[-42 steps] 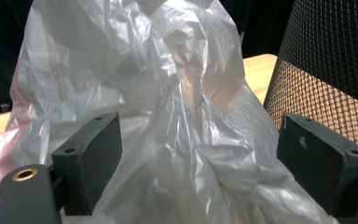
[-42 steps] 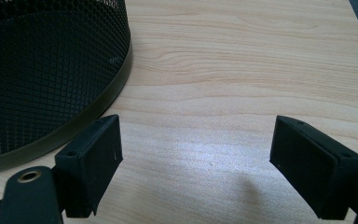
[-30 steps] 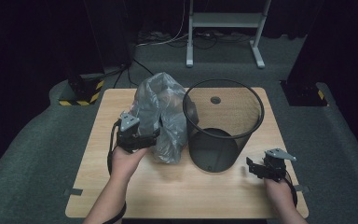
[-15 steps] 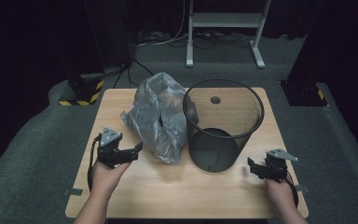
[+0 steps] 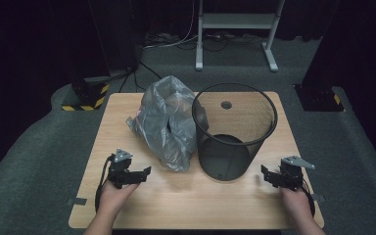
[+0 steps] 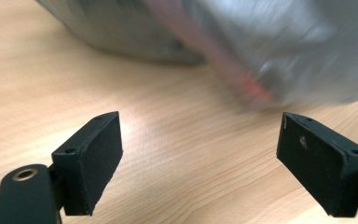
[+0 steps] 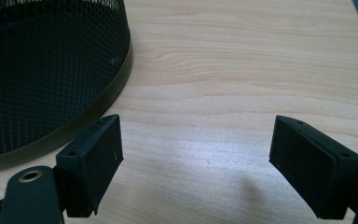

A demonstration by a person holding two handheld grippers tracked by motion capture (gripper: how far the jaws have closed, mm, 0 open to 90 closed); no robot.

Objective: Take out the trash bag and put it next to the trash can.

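Resting low on the table (image 5: 127, 122), left gripper (image 5: 142, 172) and right gripper (image 5: 268, 175) gape, seemingly empty.

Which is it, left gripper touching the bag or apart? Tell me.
Apart. The left gripper view shows the left gripper open, with bare table between its jaws and the bag; the high view shows the gap too.

Left gripper (image 5: 144, 172) low, fingers spread wide; right gripper (image 5: 266, 174) likewise, empty.

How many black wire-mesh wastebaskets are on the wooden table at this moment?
1: a black wire-mesh wastebasket stands upright right of centre on the wooden table, with a crumpled grey plastic bag against its left side.
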